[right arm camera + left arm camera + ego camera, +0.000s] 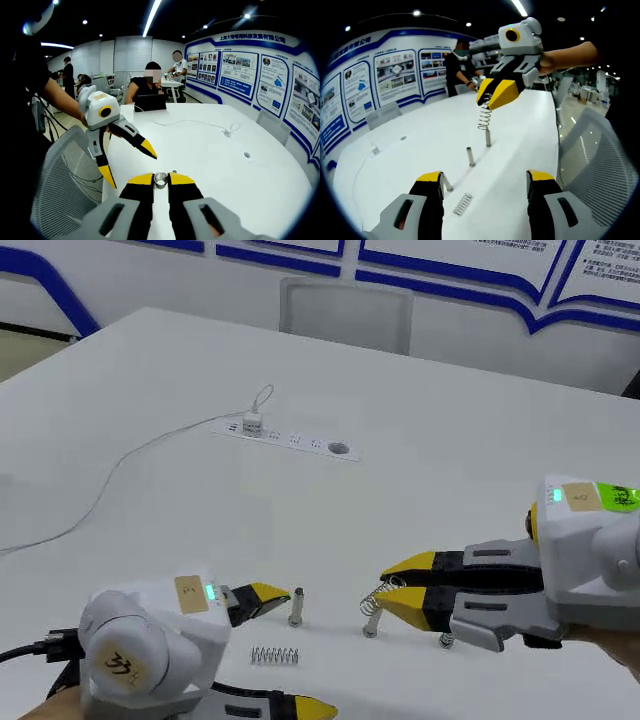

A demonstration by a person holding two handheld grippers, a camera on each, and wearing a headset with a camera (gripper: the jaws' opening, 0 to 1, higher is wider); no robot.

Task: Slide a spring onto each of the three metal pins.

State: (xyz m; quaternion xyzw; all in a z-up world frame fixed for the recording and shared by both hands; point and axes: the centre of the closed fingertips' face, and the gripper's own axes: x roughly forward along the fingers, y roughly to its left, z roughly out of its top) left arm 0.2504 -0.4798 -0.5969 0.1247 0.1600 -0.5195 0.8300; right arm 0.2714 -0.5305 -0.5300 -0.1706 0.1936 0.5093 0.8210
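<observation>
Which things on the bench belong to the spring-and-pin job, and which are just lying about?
Job:
three metal pins
spring held in the right gripper
loose spring lying near the pins

Lying about:
power strip
white cable
chair

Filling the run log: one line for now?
right gripper: shut on spring, over pin | left gripper: open | second spring: lying on table

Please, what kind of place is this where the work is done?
Probably an open office or showroom rather than a factory floor: a large white table, blue-framed info boards on the wall, a mesh chair, and a person seated at a laptop.
</observation>
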